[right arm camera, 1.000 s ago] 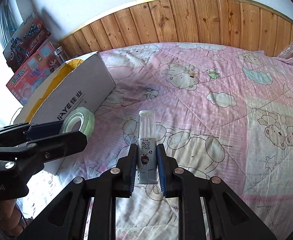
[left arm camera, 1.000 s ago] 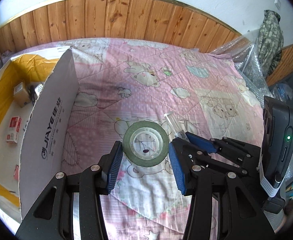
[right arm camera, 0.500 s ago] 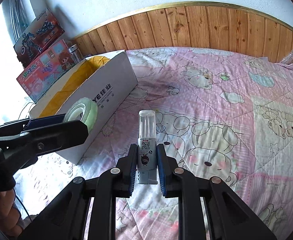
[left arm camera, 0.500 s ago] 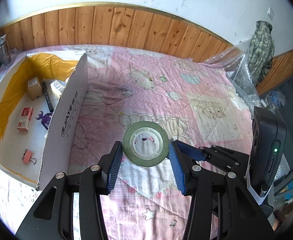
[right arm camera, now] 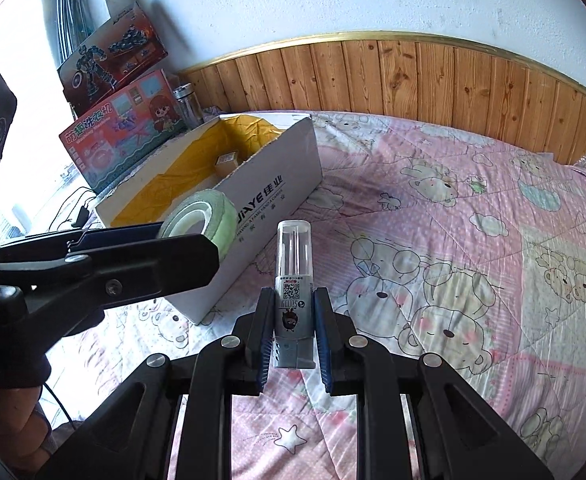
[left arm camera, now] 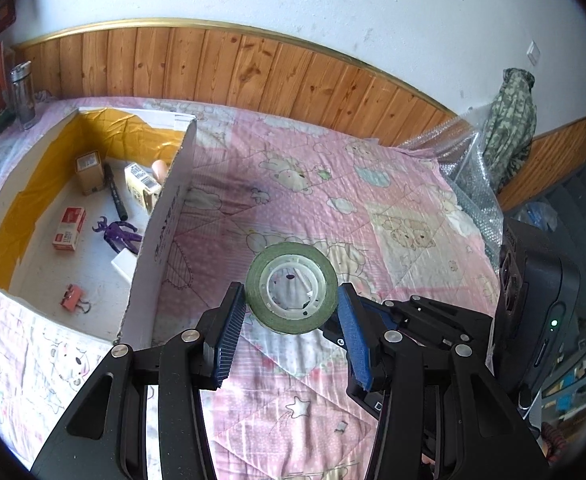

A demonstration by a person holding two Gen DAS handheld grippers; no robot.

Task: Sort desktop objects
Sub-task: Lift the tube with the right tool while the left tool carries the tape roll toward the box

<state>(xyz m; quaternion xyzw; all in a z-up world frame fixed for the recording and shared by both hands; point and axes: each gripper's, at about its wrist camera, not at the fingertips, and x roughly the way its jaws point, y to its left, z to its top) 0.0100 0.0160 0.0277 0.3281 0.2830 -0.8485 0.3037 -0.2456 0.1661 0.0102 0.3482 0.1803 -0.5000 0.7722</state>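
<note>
Two hand-held grippers are up over a bed [right arm camera: 473, 208] covered in a pink bear quilt. The left hand-held gripper [left arm camera: 291, 316] pinches one roll of green tape [left arm camera: 292, 287] by its rim between two blue pads, holding it in the air just to the right of the box wall. The right hand-held gripper [right arm camera: 293, 334] is clamped on one small bottle [right arm camera: 293, 280] with a clear cap and a QR label, upright between its fingers, above the quilt near the box's near corner.

One open white box [left arm camera: 161, 236] with a yellow lining sits on the bed at the left. Inside it lie two tan cartons [left arm camera: 89, 166], one red-and-white packet [left arm camera: 68, 227], one black pen [left arm camera: 116, 196], one purple figure [left arm camera: 119, 234], one orange binder clip [left arm camera: 73, 298], one white block [left arm camera: 125, 264] against the wall, and one small round peach-coloured thing I cannot identify.

Behind the box stand one steel flask [right arm camera: 189, 106] and two toy boxes [right arm camera: 117, 136], stacked.
</note>
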